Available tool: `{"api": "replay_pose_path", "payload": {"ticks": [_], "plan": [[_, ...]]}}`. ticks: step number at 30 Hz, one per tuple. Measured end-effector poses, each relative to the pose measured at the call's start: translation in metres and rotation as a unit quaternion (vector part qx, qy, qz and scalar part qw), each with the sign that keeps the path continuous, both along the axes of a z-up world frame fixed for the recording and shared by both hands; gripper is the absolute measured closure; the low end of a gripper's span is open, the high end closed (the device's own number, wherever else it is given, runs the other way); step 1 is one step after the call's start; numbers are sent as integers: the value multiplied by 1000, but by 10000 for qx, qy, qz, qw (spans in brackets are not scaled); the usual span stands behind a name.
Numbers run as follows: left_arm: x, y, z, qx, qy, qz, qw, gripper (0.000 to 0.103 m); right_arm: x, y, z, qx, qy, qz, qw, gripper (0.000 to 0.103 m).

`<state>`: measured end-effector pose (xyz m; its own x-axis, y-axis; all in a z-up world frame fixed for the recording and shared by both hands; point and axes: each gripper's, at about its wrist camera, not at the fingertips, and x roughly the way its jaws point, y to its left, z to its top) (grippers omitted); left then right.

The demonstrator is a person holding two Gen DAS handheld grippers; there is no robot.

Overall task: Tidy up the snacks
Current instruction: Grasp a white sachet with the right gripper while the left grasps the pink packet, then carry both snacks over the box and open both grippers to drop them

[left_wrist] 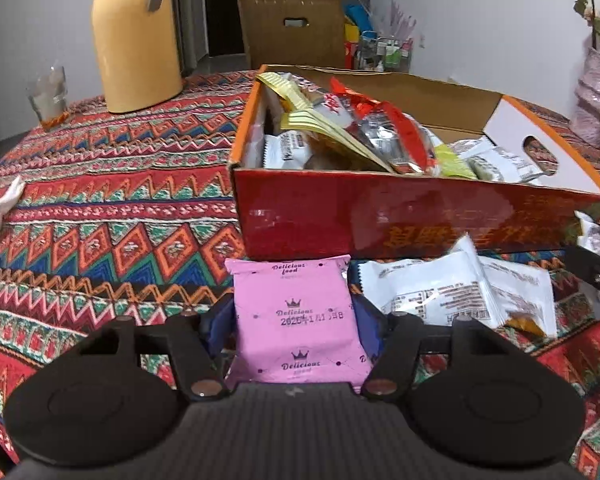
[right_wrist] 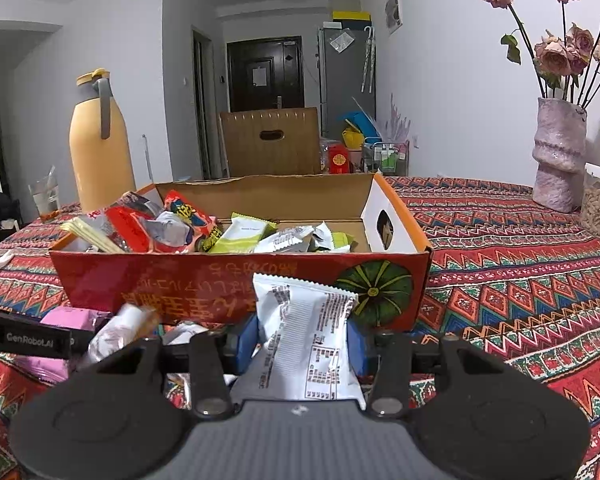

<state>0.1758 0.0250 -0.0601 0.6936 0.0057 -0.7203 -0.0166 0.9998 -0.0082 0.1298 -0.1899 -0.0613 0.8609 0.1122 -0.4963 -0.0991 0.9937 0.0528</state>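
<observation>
Patterned tablecloth [left_wrist: 100, 208]: left gripper [left_wrist: 296, 320] clenched on pink snack packet [left_wrist: 296, 320], long axis toward 12 o'clock; red snack box [left_wrist: 380, 216] directly ahead. Right gripper [right_wrist: 304, 344] grasps white packet [right_wrist: 304, 344].

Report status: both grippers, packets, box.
Left gripper shut on pink packet. Right gripper shut on white packet. Snack box directly ahead, open, nothing blocking.

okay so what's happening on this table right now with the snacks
A person is sorting snack packets into the red cardboard box using two handheld claws. The left claw is closed on a pink packet lying on the patterned tablecloth just in front of the box. The right claw holds a white packet upright near the box, which already contains many packets.
</observation>
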Motion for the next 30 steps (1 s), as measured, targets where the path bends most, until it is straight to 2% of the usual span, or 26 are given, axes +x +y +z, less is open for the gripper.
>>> {"api": "replay_pose_path", "payload": {"ticks": [7, 20, 26, 30], "plan": [[-7, -1, 4, -42, -46, -38, 10000, 40, 2, -2, -2, 90, 44, 19, 9999, 58], [-23, -10, 21, 41, -384, -16, 9993, 40, 2, -9, 0, 353, -94, -31, 9993, 58], [-41, -15, 40, -21, -362, -204, 9991, 40, -6, -8, 21, 232, -333, 80, 9991, 58], [-55, -27, 67, 74, -646, -445, 9969, 40, -8, -15, 46, 157, -576, 68, 9982, 58]]}}
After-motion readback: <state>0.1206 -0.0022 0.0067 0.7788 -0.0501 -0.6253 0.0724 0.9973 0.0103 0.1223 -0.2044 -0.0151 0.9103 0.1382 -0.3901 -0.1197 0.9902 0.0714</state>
